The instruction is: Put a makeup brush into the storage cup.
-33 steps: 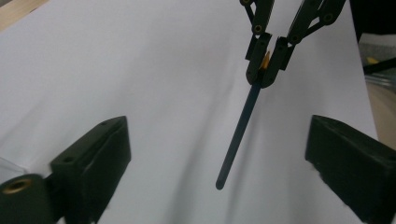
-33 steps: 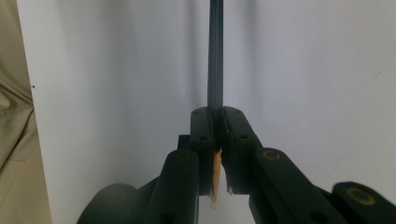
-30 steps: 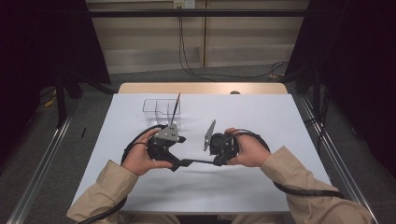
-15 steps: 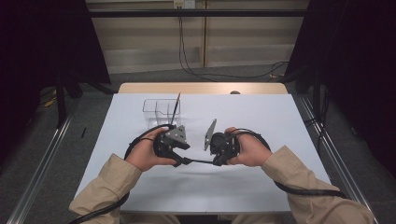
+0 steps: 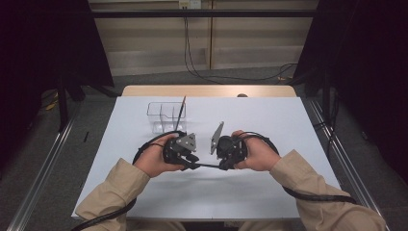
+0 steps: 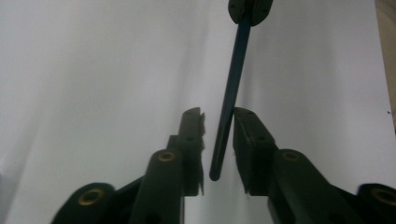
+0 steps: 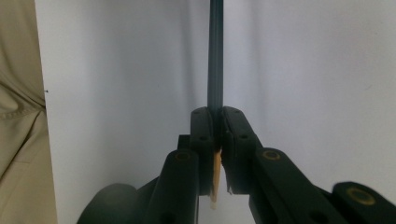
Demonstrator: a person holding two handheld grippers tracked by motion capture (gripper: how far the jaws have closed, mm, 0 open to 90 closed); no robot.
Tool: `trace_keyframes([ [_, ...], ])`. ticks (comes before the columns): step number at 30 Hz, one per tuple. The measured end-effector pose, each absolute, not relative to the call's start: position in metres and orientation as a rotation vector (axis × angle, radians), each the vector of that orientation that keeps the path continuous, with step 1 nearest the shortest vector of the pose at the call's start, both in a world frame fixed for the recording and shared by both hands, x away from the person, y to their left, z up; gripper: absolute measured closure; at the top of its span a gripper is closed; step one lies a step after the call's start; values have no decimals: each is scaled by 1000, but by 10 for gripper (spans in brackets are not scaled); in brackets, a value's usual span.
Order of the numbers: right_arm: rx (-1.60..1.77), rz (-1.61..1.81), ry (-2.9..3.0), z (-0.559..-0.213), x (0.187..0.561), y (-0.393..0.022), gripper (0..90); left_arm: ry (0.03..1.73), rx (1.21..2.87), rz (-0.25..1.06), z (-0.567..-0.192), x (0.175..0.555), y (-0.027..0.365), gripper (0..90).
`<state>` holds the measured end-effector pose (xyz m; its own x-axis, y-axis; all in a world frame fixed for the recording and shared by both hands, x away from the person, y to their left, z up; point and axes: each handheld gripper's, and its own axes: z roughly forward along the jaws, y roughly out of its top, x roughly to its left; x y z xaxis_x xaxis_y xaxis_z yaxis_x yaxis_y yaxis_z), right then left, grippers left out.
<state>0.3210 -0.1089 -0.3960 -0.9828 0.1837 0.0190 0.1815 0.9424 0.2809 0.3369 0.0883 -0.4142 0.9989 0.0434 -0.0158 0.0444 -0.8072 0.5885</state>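
A thin dark-blue pencil [image 5: 208, 165] lies level between my two grippers, just above the white table. My right gripper [image 5: 222, 166] is shut on one end of it. In the right gripper view the jaws [image 7: 215, 109] clamp the shaft [image 7: 215, 46], and a tan wooden tip [image 7: 216, 179] pokes out behind them. My left gripper [image 5: 192, 163] faces the right one. In the left gripper view its jaws [image 6: 218, 114] stand open around the pencil's other end [image 6: 224, 126], which rests close against one jaw.
A clear divided holder [image 5: 161, 116] stands behind my left hand, with one dark stick [image 5: 182, 108] leaning in it. The white sheet [image 5: 288, 125] covers the table. A tan sleeve [image 7: 18, 116] sits at the left edge of the right gripper view.
My left hand has turned a little and shifted slightly right, toward the right gripper. The right gripper and the pencil have stayed put.
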Motion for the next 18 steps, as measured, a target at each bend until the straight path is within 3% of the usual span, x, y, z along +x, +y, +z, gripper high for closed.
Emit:
trace_keyframes([
  [18,235,481,3075,-390,321,-105,834,15,2618,1,-422,331,83,834],
])
